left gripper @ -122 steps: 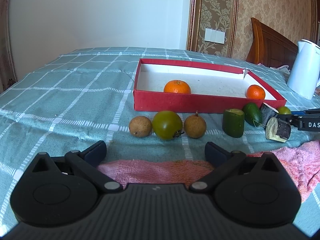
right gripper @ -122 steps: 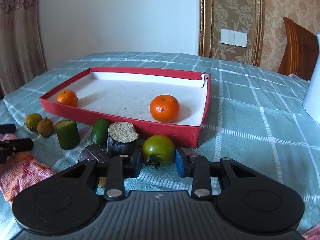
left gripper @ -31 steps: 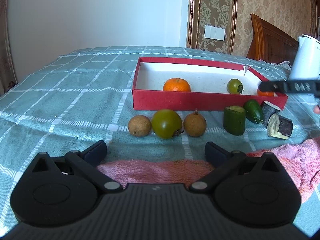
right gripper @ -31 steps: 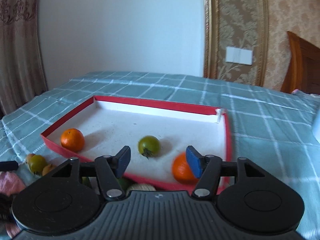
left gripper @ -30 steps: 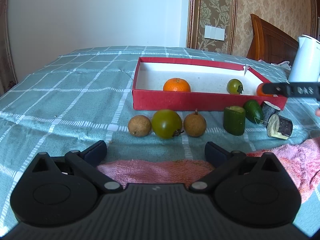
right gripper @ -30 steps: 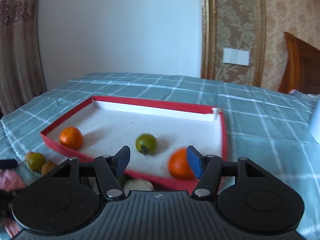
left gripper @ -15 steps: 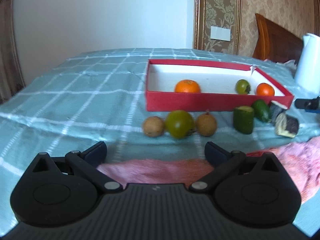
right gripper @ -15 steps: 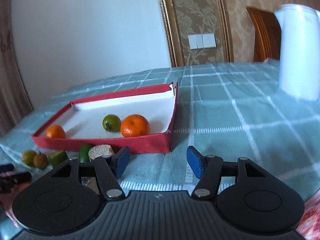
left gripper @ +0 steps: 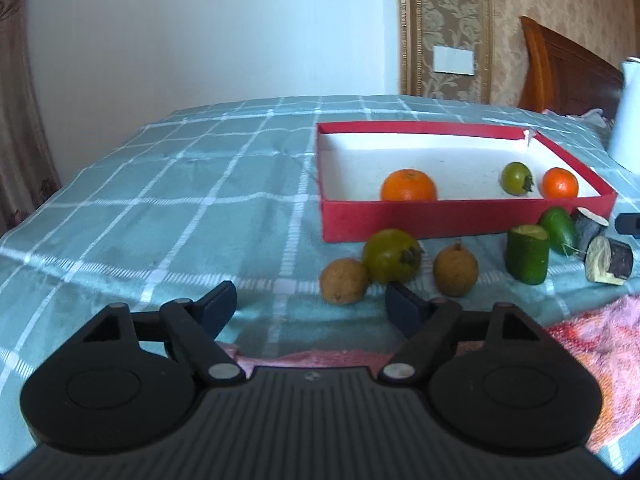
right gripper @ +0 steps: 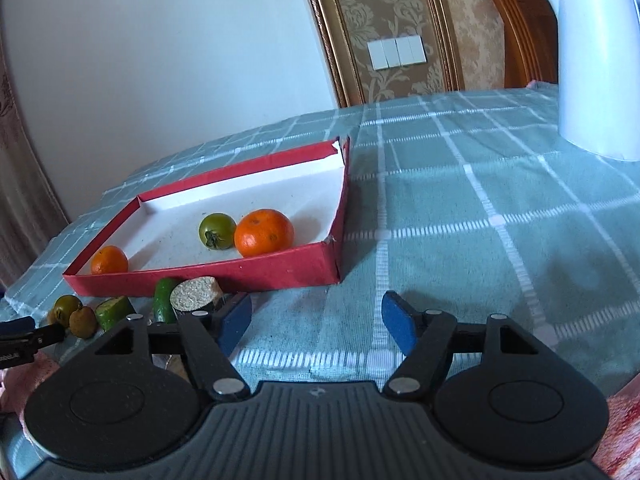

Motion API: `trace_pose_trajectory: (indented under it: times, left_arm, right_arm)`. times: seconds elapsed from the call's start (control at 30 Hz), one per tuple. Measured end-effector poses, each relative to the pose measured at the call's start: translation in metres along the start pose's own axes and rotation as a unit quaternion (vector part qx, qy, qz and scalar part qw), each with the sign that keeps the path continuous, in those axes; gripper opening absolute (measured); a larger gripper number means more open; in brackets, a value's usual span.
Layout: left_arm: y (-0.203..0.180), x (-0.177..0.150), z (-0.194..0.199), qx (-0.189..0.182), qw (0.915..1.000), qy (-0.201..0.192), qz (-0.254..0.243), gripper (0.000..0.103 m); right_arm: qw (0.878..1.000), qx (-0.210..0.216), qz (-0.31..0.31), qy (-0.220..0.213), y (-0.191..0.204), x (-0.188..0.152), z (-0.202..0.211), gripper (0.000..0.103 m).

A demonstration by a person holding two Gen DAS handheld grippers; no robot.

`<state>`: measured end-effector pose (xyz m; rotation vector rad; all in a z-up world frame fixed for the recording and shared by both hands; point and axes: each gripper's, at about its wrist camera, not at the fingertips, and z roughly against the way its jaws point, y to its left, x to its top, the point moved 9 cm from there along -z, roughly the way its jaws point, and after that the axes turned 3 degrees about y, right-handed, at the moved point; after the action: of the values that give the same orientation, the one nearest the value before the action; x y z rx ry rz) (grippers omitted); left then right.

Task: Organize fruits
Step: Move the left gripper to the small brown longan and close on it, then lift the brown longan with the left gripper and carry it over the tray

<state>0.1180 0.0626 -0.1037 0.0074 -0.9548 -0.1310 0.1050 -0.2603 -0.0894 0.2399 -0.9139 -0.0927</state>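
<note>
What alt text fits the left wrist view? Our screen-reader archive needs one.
Open left tongs face a red tray holding two oranges and a small green tomato. In front, on the checked teal cloth, lie a larger green tomato and two brown fruits.

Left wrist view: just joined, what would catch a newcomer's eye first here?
The red tray on the teal checked cloth, holding two oranges and a small green tomato. In front of it lies a row of loose fruit, led by a large green tomato, with the open left gripper just short of it.
</note>
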Motion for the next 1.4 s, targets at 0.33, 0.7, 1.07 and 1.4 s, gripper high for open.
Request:
trace_pose_trajectory:
  times: [0.33, 0.7, 1.07, 1.4]
  left_arm:
    - [-0.016, 0.003, -0.002, -0.060, 0.9982, -0.006, -0.010, 0.039]
    - [-0.017, 0.002, -0.001, -0.058, 0.9982, -0.016, -0.003, 0.035]
    - [-0.016, 0.001, -0.001, -0.057, 0.9982, -0.017, -0.004, 0.035]
    - [-0.016, 0.001, -0.001, -0.055, 0.9983, -0.017, -0.006, 0.036]
  right_arm:
    - [1.000, -0.003, 0.008, 0.005, 0.003, 0.000, -0.002, 0.075]
    - [1.000, -0.005, 0.003, 0.002, 0.002, 0.000, -0.002, 0.077]
    - [0.999, -0.049, -0.005, -0.002, -0.010, 0.000, 0.000, 0.077]
    - [0.991, -0.104, 0.072, 0.028, 0.005, -0.006, -0.011, 0.083]
